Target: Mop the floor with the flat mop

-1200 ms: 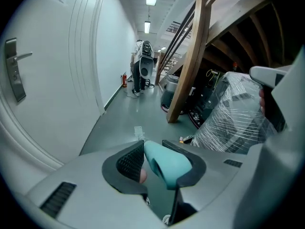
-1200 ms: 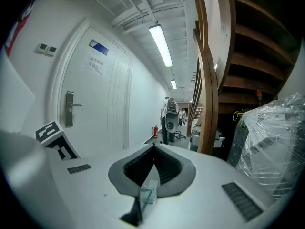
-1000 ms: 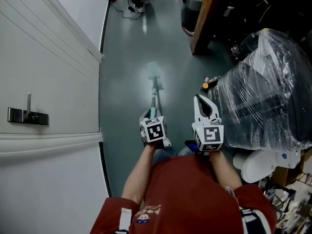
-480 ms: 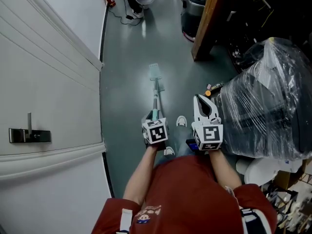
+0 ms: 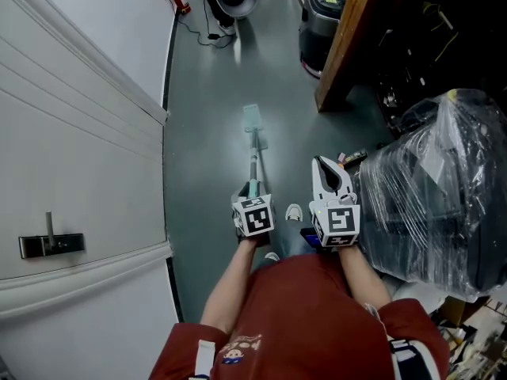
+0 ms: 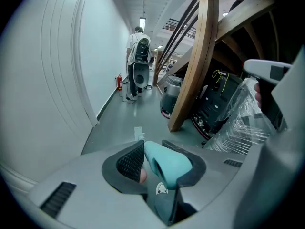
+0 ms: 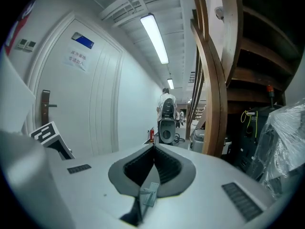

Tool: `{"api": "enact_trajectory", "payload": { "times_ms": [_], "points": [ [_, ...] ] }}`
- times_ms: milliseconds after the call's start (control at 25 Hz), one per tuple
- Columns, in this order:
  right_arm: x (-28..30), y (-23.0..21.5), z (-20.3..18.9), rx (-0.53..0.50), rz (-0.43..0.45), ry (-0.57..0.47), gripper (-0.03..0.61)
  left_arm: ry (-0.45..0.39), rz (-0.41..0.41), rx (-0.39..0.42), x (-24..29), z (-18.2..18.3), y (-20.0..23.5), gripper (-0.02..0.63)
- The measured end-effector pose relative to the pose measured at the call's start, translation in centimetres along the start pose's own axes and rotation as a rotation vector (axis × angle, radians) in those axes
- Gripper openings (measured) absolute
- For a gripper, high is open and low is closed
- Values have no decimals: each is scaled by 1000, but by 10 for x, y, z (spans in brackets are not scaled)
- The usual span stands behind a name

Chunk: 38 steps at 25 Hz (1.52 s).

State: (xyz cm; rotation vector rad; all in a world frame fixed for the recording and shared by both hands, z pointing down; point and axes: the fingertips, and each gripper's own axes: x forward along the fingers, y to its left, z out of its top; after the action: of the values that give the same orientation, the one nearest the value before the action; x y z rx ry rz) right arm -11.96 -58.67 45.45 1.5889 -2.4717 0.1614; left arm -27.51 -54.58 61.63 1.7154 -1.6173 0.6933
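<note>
Fingers (image 6: 131, 160) of the left gripper (image 5: 250, 190) are clamped on the teal grip of the flat mop (image 5: 253, 150), their ribbed black pads pressing it from both sides in the left gripper view. From there the thin pole runs up the middle of the frame to the pale rectangular mop head (image 5: 251, 118), which lies flat on the floor (image 5: 206, 93). The right gripper (image 5: 323, 165), just right of the pole and clear of it, has its fingers pressed together on nothing. Since a second ago the door handle (image 5: 49, 245) at the left edge has slid lower in the frame and the film-wrapped bundle (image 5: 432, 188) has drifted right. A white shoe (image 5: 294, 211) has also appeared between the grippers. Underfoot the surface is smooth grey-green with a dull sheen, the film is crinkled and glossy, and the slanted beam (image 5: 348, 38) is brown wood.
</note>
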Motion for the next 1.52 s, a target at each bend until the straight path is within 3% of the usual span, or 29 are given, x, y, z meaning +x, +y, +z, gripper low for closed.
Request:
{"api": "enact_trajectory", "payload": {
  "times_ms": [440, 680, 1120, 1520],
  "points": [
    [83, -90, 11, 14, 33, 3, 17, -1, 47, -11, 76, 84, -36, 133],
    [111, -116, 14, 8, 58, -2, 17, -2, 67, -26, 102, 111, -45, 133],
    [161, -128, 20, 16, 43, 4, 17, -7, 63, -27, 138, 152, -30, 133],
    [198, -104, 34, -4, 64, 0, 17, -21, 49, -14, 152, 174, -7, 132]
  ]
}}
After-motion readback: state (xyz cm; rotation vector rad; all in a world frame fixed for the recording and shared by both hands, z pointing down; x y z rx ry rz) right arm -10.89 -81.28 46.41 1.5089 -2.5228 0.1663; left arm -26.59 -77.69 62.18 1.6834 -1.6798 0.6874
